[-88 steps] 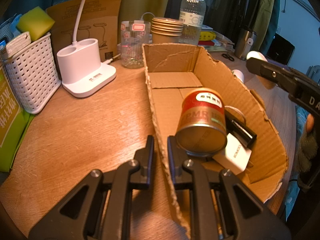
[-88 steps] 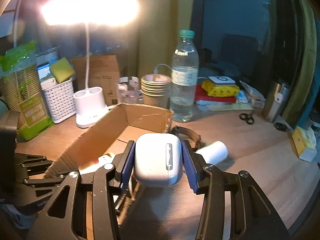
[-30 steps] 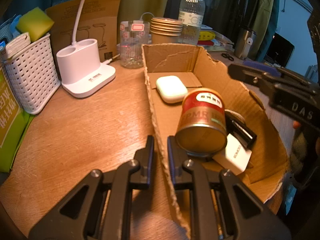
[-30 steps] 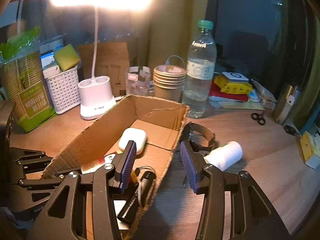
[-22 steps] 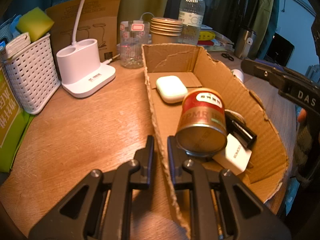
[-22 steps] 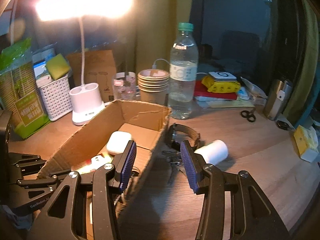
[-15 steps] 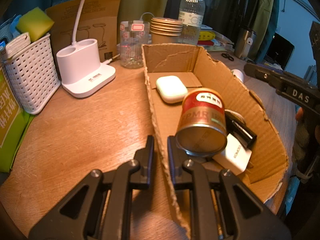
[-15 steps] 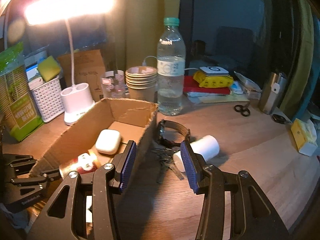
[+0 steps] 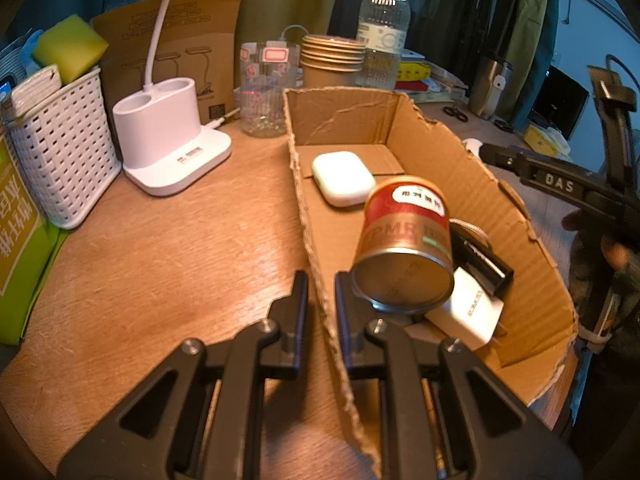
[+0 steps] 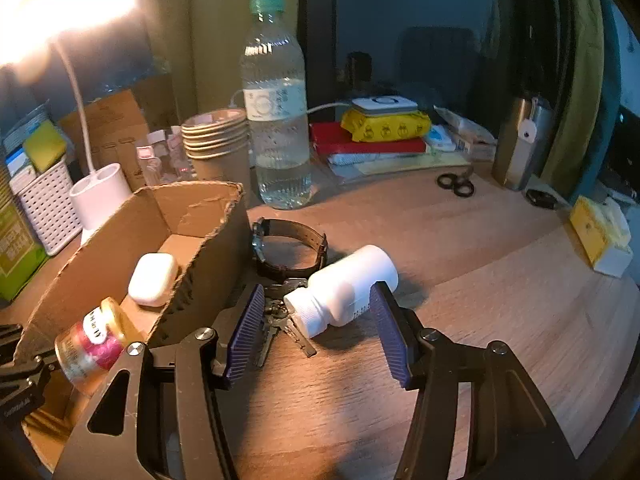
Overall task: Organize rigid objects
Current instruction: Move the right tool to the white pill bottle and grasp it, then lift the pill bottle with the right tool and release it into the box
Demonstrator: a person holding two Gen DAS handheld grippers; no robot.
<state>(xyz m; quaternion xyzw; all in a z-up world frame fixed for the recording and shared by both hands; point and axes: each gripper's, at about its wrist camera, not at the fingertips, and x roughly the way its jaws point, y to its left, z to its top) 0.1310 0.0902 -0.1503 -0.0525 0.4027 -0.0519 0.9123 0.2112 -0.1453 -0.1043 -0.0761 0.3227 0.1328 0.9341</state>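
Since the earlier frames, the right gripper (image 10: 316, 322) has let go of the white earbud case (image 10: 153, 280), which now lies on the floor of the cardboard box (image 10: 208, 264), and has swung away from the box toward the loose items on the table. Its jaws are opening, and the white pill bottle (image 10: 344, 290) lies on its side in the gap; neither blue pad (image 10: 390, 336) appears to press on it.

Left gripper (image 9: 320, 312): unchanged in place, its fingers nearly fully closed and pinching the near wall of the box, steadying it.

Location of items, right wrist view: the bottle sits at centre frame, cap toward 8 o'clock, base toward 2 o'clock. A bunch of keys (image 10: 286, 326) lies partly under the cap end. A wristwatch (image 10: 290, 250) rests just beyond, at 11 o'clock from the bottle, against the box's outer wall. Inside the box, left wrist view: the earbud case, a red tin (image 9: 404, 240), a black device (image 9: 484, 260) and a white adapter (image 9: 466, 312).

Handling assessment: the bottle looks like rigid plastic, probably light, with a smooth rounded wall that may roll or slip. Judged best hold is across the body at mid-length, pads square to its sides, clear of the ribbed cap and the keys. Contents cannot be determined.
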